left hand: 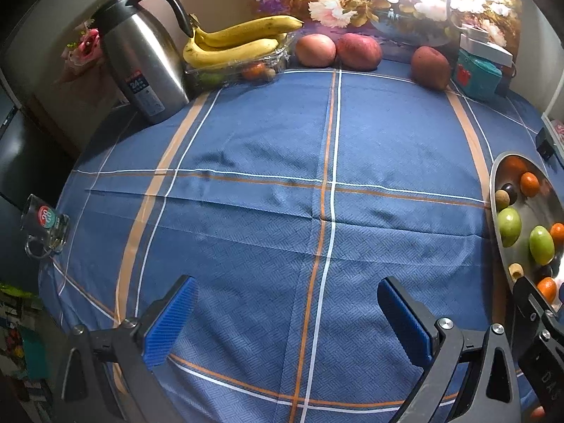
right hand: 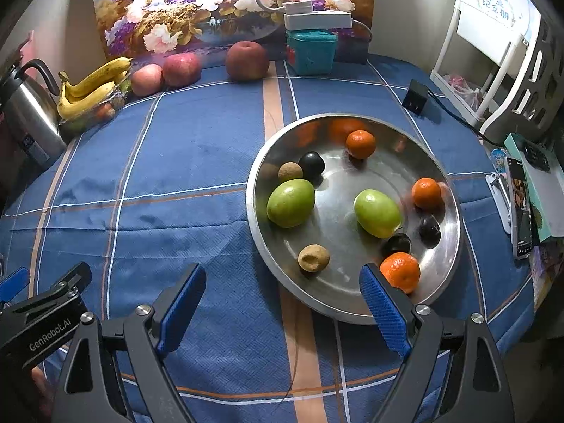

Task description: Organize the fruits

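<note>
Both claws held wide, empty: left claw [left hand: 285,317] over bare worktop [left hand: 246,211], right claw [right hand: 282,313] beside fruit bowl [right hand: 257,225].

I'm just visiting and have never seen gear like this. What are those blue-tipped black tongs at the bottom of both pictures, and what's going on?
They are two hand-held grippers, one in each of a person's hands, each with a camera looking along its fingers. One picture looks out from the left gripper, the other from the right gripper. Both stand open and hold nothing. Below is a blue checked tablecloth. A metal bowl holds green fruits, small oranges and little dark and brown ones. At the back lie bananas, three apples and a steel jug.
</note>
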Demonstrator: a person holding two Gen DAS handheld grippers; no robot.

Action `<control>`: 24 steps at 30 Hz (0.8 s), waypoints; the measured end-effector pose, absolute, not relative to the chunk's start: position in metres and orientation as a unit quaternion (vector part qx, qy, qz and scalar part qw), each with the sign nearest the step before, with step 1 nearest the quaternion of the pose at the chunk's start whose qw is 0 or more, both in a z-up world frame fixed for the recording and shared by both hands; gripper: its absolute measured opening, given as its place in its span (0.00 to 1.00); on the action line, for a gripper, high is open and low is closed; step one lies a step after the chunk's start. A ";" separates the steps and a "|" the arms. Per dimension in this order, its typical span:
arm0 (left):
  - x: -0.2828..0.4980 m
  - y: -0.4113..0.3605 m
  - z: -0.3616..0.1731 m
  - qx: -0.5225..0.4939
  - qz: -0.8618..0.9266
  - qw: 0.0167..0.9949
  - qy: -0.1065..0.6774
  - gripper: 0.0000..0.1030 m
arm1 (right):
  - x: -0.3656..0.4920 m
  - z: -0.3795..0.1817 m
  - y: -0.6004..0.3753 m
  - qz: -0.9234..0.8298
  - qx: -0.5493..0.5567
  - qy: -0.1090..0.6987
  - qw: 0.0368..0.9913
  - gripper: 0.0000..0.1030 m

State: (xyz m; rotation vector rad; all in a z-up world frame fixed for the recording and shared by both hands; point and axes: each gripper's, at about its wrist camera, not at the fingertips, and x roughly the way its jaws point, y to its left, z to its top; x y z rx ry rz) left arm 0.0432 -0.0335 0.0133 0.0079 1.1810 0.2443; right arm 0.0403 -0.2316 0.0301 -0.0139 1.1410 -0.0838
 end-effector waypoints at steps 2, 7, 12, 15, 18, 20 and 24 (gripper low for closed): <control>0.044 -0.033 0.013 0.003 0.115 0.823 0.556 1.00 | 0.040 0.031 -0.232 -0.040 -0.005 0.539 0.841 0.87; 0.045 -0.032 0.012 0.000 0.115 0.821 0.559 1.00 | 0.040 0.031 -0.233 -0.041 -0.001 0.540 0.841 0.87; 0.045 -0.032 0.011 -0.003 0.114 0.820 0.561 1.00 | 0.040 0.031 -0.234 -0.039 0.001 0.540 0.841 0.87; 0.045 -0.032 0.011 -0.003 0.113 0.820 0.561 1.00 | 0.040 0.031 -0.234 -0.038 0.002 0.540 0.841 0.87; 0.045 -0.032 0.010 -0.003 0.114 0.820 0.560 1.00 | 0.040 0.031 -0.234 -0.037 0.002 0.541 0.840 0.87; 0.045 -0.032 0.011 -0.004 0.115 0.820 0.561 1.00 | 0.040 0.031 -0.234 -0.037 0.002 0.541 0.840 0.87; 0.045 -0.032 0.010 -0.005 0.115 0.820 0.561 1.00 | 0.040 0.031 -0.234 -0.037 0.003 0.542 0.840 0.87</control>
